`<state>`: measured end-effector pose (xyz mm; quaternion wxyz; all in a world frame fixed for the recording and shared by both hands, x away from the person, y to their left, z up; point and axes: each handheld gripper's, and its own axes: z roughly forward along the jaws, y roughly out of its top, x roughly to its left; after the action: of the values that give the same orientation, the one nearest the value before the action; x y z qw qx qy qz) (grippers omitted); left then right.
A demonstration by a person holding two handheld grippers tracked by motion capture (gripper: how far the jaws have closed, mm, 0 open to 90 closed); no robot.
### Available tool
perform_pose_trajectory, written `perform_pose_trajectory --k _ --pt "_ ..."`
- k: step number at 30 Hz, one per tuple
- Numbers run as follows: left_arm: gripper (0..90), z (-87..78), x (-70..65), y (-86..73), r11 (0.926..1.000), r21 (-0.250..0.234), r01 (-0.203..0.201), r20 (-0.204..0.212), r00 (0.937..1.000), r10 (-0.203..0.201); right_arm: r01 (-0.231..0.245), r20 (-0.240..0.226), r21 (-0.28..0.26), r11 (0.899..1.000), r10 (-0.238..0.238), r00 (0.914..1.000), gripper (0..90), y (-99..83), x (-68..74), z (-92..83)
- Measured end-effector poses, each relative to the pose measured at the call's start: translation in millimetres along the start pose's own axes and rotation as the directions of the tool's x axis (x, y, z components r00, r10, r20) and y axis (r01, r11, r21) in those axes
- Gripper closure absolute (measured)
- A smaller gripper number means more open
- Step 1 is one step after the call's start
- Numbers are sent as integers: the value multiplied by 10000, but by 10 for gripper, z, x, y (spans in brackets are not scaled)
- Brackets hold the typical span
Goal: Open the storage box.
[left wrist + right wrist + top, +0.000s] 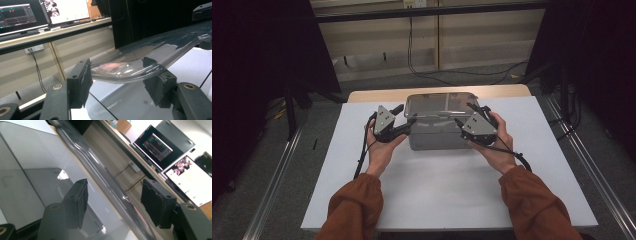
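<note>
A grey see-through plastic box [437, 135] with a clear lid [439, 104] stands mid-table. My left gripper [404, 116] is at the box's left end. Its jaws stand part open around the lid's rim [125, 75]; its pads [83, 80] sit close beside the rim, and I see no firm pinch. My right gripper [464, 114] is at the box's right end, open. The lid's rim [110, 187] runs between its pads [153, 202] with a gap on both sides. A hand holds each gripper.
The white table [437, 190] has bare room in front of the box and at both sides. Its far edge [437, 92] lies just behind the box. Monitors [65, 11] stand on a bench beyond, and dark curtains hang at both sides.
</note>
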<state>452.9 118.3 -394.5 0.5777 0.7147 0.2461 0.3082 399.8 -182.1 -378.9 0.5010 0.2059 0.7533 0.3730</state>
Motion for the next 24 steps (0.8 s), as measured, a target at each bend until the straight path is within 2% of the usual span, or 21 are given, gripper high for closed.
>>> perform_pose_trajectory --k 4,11,15,20,21,24 --pt "439 9 2 4 10000 -34 32 1 10000 -32 -1131 -285 -19 9936 1130 9932 366 -68 -99 -9" --pt "446 23 28 34 9999 -132 100 85 9999 -99 -2442 -719 -130 9696 2426 9674 352 -165 -227 19" --pt "442 35 35 26 9999 -65 149 39 9999 -149 -2917 -869 -186 9563 2891 9534 360 -216 -269 47" --pt "479 40 48 22 9996 -121 259 81 9996 -258 -3051 -837 -313 9518 3017 9497 412 -254 -319 70" --pt "484 38 52 29 9997 -101 212 75 9997 -211 -3164 -840 -374 9479 3125 9462 424 -258 -324 74" --pt "494 39 58 54 9997 -166 165 67 9998 -163 -3150 -851 -552 9475 3099 9470 453 -265 -344 88"
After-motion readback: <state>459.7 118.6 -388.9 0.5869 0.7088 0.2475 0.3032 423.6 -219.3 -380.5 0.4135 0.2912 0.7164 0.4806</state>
